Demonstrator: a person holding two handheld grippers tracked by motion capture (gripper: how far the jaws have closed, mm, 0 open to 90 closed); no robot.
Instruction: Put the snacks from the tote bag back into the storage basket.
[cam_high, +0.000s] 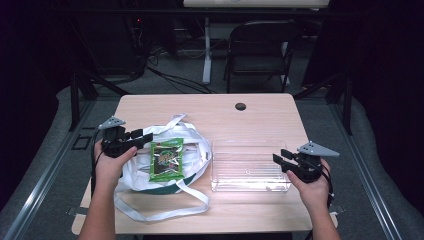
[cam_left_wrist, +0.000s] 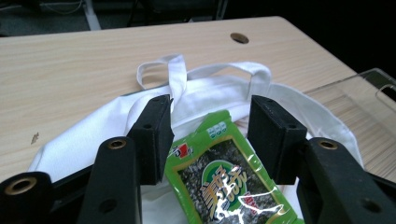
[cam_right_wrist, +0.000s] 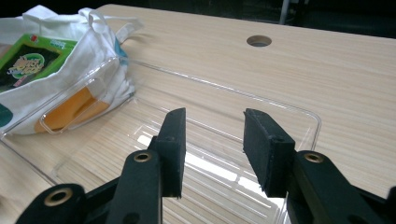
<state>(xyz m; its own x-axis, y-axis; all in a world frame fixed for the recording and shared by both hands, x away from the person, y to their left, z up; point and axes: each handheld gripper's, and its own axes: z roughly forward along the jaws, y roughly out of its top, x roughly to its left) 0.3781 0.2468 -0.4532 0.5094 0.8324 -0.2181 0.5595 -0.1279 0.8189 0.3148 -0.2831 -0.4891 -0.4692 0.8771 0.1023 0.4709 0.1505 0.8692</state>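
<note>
So the green snack packet (cam_high: 166, 160) is lying flat on top of the white tote bag (cam_high: 197, 137), left half of the bench (cam_high: 260, 107), long axis running away from the person. The left tongs (cam_high: 146, 136) are right at the packet's near-left corner, pointing across toward it; in the left gripper view the packet (cam_left_wrist: 224, 182) sits just ahead between the two spread jaws, nothing pinched yet. The right tongs (cam_high: 278, 156) hover at the right end of the clear plastic tray (cam_high: 250, 187), jaws apart too, holding nothing, well away from the packet. So the left hand's clearly nearer for the grab. Count: one packet, one bag, one tray, two tongs.
</note>
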